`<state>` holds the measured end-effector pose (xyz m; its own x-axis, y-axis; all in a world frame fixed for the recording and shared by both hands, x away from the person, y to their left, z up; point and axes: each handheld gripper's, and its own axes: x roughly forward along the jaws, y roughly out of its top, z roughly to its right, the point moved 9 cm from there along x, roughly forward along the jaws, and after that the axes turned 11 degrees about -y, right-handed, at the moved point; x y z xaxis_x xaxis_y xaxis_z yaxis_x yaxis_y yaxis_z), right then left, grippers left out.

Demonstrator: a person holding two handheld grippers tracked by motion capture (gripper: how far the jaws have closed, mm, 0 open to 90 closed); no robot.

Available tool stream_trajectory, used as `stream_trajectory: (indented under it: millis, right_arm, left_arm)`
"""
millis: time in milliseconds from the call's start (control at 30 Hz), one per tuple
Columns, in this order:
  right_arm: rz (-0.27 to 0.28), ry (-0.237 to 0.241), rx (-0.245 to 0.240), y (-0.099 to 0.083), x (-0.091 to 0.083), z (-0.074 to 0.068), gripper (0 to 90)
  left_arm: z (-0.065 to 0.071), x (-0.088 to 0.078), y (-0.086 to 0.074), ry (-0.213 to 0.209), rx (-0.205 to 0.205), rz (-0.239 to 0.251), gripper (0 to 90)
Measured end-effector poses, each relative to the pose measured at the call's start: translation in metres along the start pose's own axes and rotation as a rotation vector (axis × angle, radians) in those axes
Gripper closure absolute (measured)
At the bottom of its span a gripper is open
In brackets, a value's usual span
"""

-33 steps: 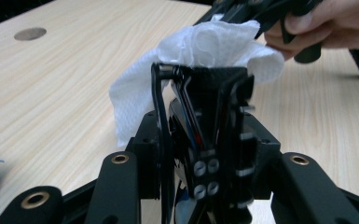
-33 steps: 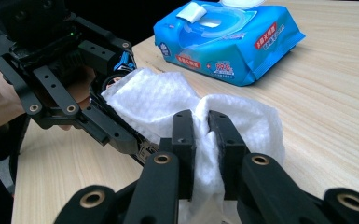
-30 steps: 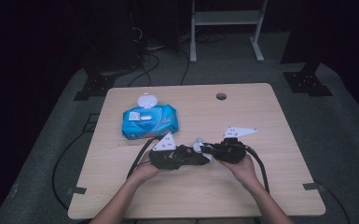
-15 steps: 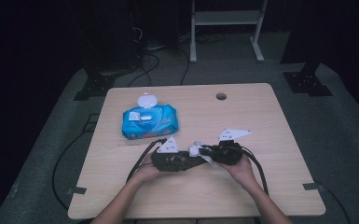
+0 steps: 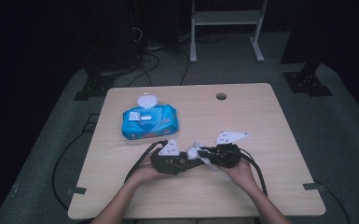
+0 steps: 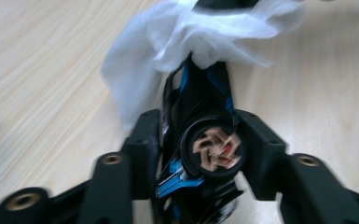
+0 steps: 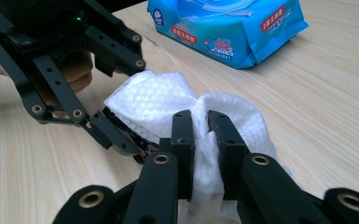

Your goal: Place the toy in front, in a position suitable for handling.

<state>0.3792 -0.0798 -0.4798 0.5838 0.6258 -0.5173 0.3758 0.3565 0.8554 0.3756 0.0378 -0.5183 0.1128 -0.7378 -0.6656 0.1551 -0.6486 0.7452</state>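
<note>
A white wet wipe (image 5: 196, 150) hangs between my two grippers near the table's front middle. My right gripper (image 7: 200, 135) is shut on a bunched fold of the wipe (image 7: 154, 98). My left gripper (image 6: 201, 133) has a black and blue object (image 6: 214, 151) with a round patterned end between its pads, which touch its sides. Its jaws have just been opening a little. The wipe (image 6: 191, 32) drapes over the object's far end. In the high view the left gripper (image 5: 193, 161) and the right gripper (image 5: 204, 155) meet tip to tip.
A blue pack of wet wipes (image 5: 149, 121) with its white lid flipped open lies at the back left of the wooden table (image 5: 261, 186). A small round hole (image 5: 221, 96) sits near the far edge. Cables trail from both grippers.
Both grippers have edged slightly closer together and a little toward the front edge. The wipe stays between them.
</note>
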Motion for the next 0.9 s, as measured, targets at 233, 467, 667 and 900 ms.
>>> stream_trajectory:
  millis: [233, 467, 667, 900]
  right_arm:
    - [-0.002, -0.007, -0.015, 0.0, 0.0, 0.0, 80.2]
    - [-0.003, -0.007, -0.018, 0.0, 0.0, 0.0, 80.2]
    - [-0.006, -0.024, -0.02, -0.002, -0.006, 0.008, 80.1]
    - [-0.005, -0.041, 0.01, -0.004, -0.01, 0.017, 80.1]
  left_arm:
    - [0.002, 0.002, -0.001, -0.014, 0.005, 0.002, 55.5]
    - [0.003, -0.003, 0.003, -0.015, 0.007, 0.032, 56.4]
    - [0.004, -0.002, 0.004, -0.018, 0.019, 0.034, 57.2]
    - [0.003, -0.002, 0.004, -0.022, 0.013, 0.039, 57.1]
